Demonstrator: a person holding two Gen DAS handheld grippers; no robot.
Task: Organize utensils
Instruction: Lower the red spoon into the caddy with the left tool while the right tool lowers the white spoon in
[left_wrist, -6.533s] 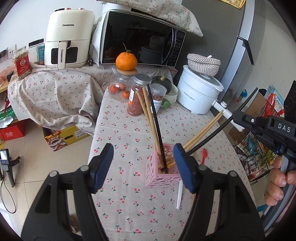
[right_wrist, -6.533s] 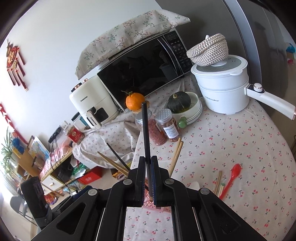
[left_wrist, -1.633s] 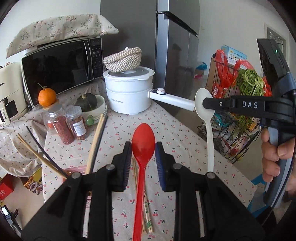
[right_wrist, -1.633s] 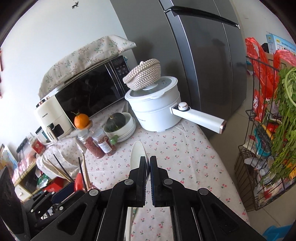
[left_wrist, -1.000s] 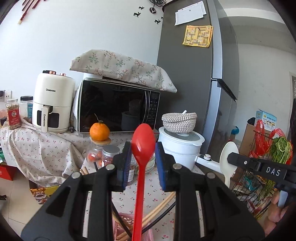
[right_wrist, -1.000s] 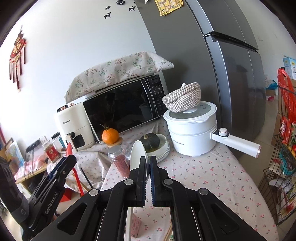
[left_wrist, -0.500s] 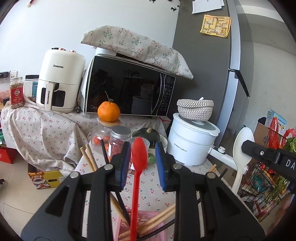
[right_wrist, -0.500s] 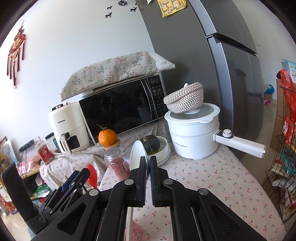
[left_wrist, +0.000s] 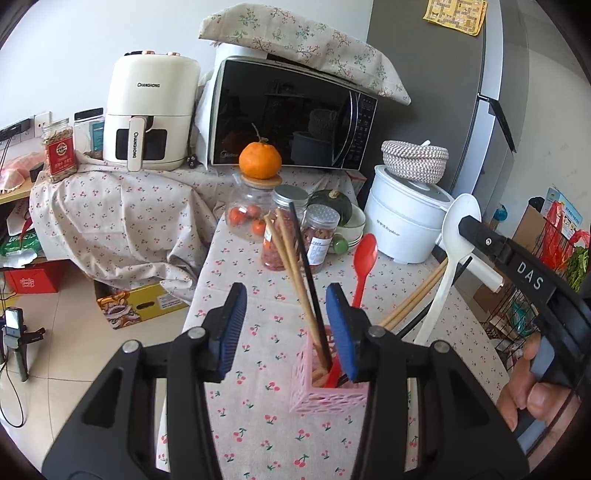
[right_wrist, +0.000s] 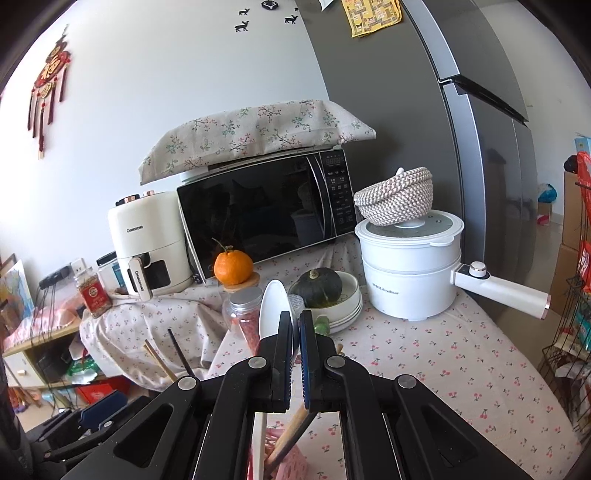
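With the left gripper opening, its jaws clear of the red spoon leaning in the pink holder on the bench, the right gripper pinches a white spoon whose descending handle could snag the crossed chopsticks and tip the light holder.

red spoon handle hidden behind left gripper finger.

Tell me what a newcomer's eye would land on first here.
The pink utensil basket near the table's front edge, bristling with chopsticks and a red spoon between the opening jaws of the left gripper. Beside it, the right gripper clamps a white spoon just above the basket. Behind, an orange perches on a jar lid before the microwave.
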